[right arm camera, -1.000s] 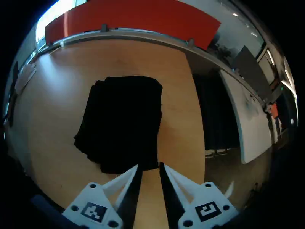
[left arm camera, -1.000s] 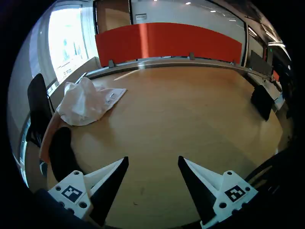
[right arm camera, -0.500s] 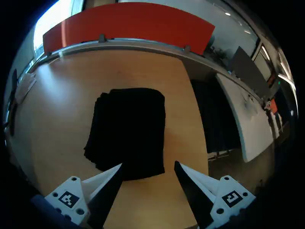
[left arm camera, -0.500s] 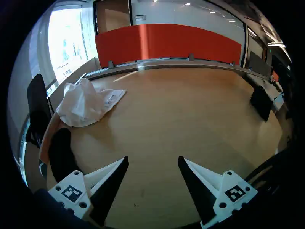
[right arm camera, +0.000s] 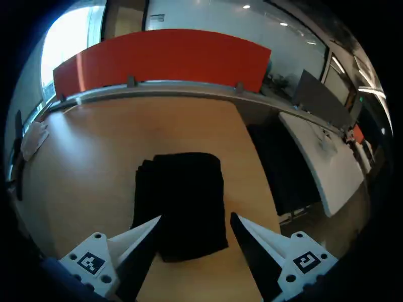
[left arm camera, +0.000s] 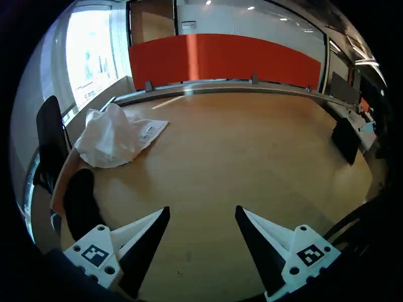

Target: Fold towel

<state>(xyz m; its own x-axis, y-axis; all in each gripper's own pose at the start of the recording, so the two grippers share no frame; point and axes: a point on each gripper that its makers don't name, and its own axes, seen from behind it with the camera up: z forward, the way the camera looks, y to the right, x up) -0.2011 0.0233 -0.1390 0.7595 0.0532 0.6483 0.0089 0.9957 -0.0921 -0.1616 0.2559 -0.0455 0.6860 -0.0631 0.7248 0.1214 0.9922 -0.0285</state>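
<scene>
Your wooden table point(right arm camera: 75, 166) carries the black towel point(right arm camera: 184, 201) near its right edge. It is folded into a compact stack, with its long axis running straight away from your right gripper point(right arm camera: 196, 216). That gripper's fingers stand wide apart, the towel's near end in line between them. Your left gripper point(left arm camera: 202, 208), equally wide and empty, hovers over bare wood, so the right is nearer.

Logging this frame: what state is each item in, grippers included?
Black towel: folded, lying flat on the table, not gripped.
White cloth: crumpled in a heap on the table.
Left gripper: open, holding nothing.
Right gripper: open, holding nothing.
</scene>
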